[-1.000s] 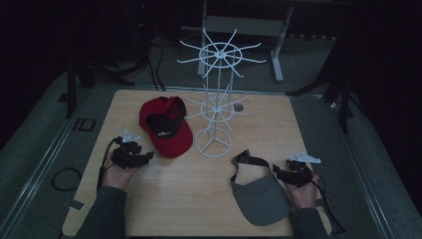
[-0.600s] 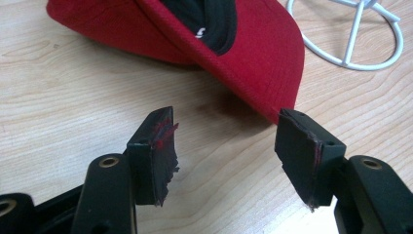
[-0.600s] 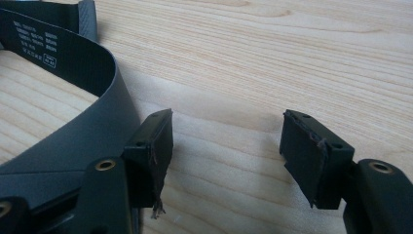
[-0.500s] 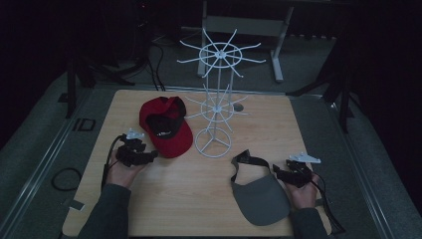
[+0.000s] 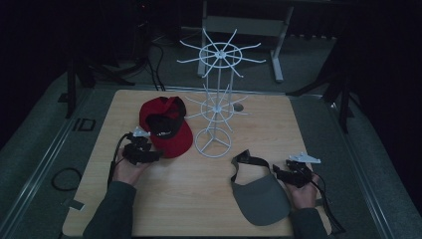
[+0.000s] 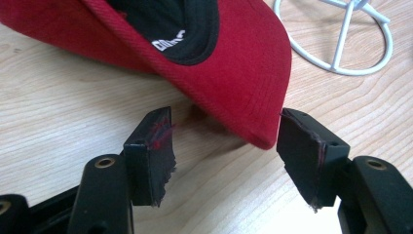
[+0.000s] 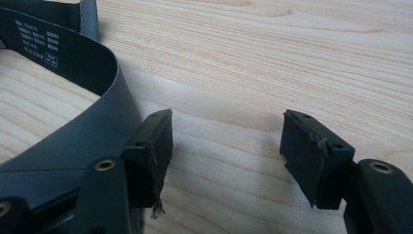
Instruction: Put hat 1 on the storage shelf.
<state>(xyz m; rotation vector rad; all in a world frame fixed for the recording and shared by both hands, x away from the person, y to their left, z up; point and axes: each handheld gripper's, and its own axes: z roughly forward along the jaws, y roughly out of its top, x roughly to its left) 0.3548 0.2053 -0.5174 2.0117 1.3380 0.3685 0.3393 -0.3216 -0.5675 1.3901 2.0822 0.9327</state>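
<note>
The red cap's (image 6: 160,44) brim tip lies just ahead of the left tool (image 6: 221,141), between its spread, empty jaws, which have just been opening.

On the table (image 5: 164,199), cap (image 5: 166,127) lies left of stand (image 5: 215,142), visor (image 5: 261,196) right.

— What does the room look like?
— Dim all round. The light-wood rectangular bench (image 5: 149,204) stands on a grey carpeted floor (image 5: 30,149), and the far end falls off into black.

— Any furniture behind?
— A grey metal frame table (image 5: 244,25) with two legs stands beyond the far edge of the bench. Dark stand legs (image 5: 72,84) rise at the left, more (image 5: 333,89) at the right.

— Anything on the floor?
— Black cables (image 5: 157,64) run along it at the back left, and a coiled black cable loop (image 5: 64,178) lies just left of the bench.
</note>
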